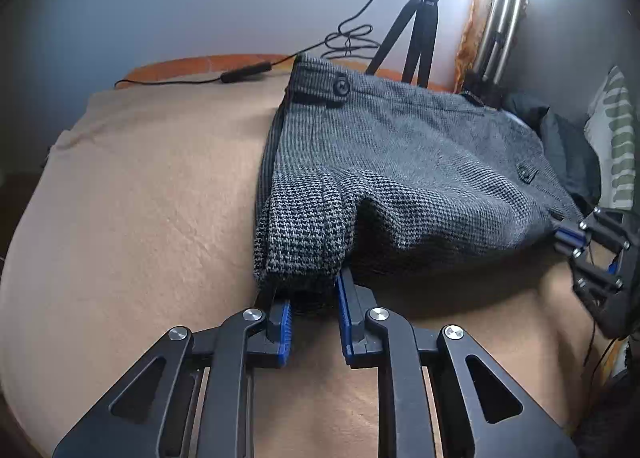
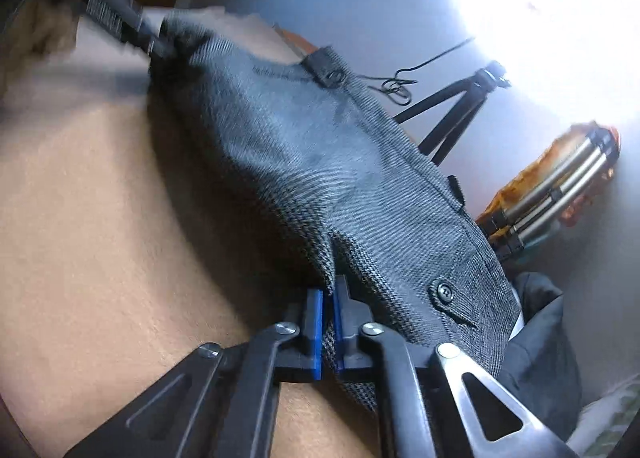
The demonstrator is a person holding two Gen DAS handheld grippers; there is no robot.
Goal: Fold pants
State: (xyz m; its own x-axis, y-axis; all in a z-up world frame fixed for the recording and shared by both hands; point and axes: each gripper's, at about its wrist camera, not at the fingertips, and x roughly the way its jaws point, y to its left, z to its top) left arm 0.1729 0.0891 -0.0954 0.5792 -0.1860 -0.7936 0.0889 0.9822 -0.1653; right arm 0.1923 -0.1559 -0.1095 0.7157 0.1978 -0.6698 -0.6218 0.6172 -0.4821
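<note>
Grey houndstooth pants [image 1: 400,162] are seen folded into a short stack on a tan blanket [image 1: 140,198] that covers the bed; their near edge is lifted off the blanket, a shadow is cast beneath it

The left gripper [image 1: 314,298] is seen at the near left corner of the pants; its jaws are partly spread with a bunched fold of the fabric draped between and over the blue pads [image 1: 285,318], so the fold appears to be held loosely rather than squeezed flat

The right gripper [image 2: 328,322] is seen at the near right corner of the pants, jaws pressed together on a thin edge of the cloth, which is pinched between the blue pads [image 2: 318,334]; in the left wrist view it [image 1: 570,236] is seen at the far right hem of the pants

A waistband button [image 1: 341,87] is seen at the far side of the pants, a smaller pocket button [image 2: 444,291] near the right gripper

Behind the pants a black tripod [image 1: 416,30] is stood, with a black cable [image 1: 240,72] laid to its left; a folded silver tripod [image 1: 500,22] is leaned just right of the black one. A dark garment [image 2: 536,338] is piled at the right of the pants, touching them
</note>
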